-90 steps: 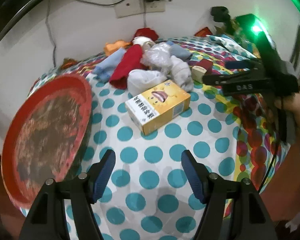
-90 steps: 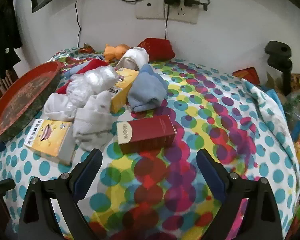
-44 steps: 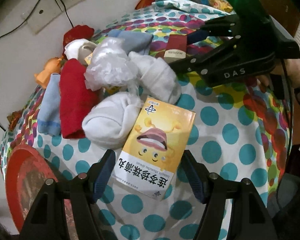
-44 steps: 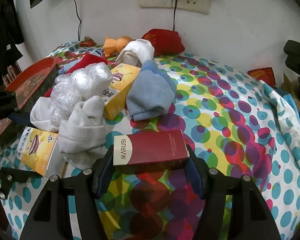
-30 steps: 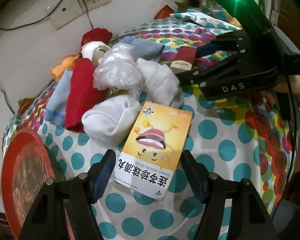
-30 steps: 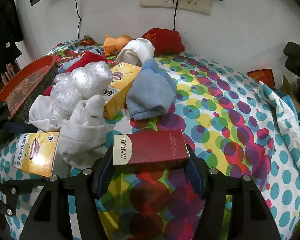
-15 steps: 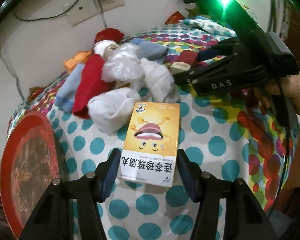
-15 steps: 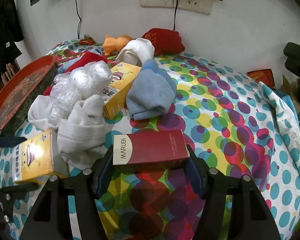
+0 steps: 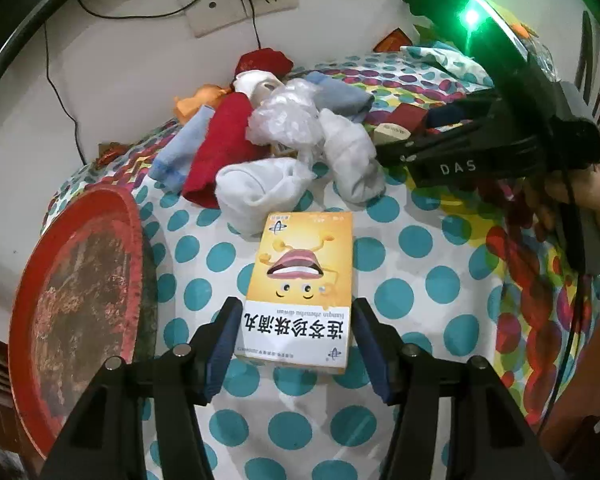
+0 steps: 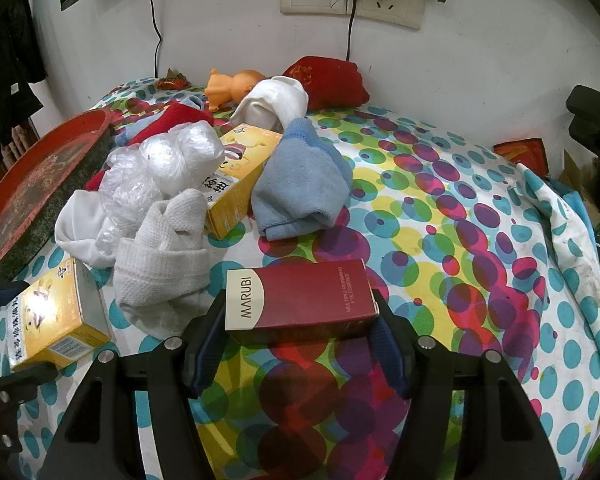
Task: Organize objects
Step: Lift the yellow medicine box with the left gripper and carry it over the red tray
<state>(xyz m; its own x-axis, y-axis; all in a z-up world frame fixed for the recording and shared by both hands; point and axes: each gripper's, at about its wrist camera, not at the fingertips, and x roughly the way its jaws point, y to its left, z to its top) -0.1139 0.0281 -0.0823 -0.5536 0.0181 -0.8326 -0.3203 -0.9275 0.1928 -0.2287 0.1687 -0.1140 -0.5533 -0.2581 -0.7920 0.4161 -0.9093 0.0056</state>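
The yellow box [image 9: 304,288] is lying on the dotted cloth [image 9: 420,240], clenched in the left gripper [image 9: 296,340], whose jaws have just been closing. The red tray [image 9: 80,280] is waiting at nine o'clock. The right gripper [image 10: 296,336] is grasping the maroon box [image 10: 300,296]. I think lifting straight, away from the white socks [image 9: 260,188] at twelve o'clock, is best.

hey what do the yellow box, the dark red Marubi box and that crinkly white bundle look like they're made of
Yellow box: looks like printed paperboard with a slight sheen; sharp folded edges, flat panels.
Dark red Marubi box: likely coated card, smooth satin face with crisp corners.
Crinkly white bundle: seems thin translucent plastic film; glossy wrinkles catch the light.
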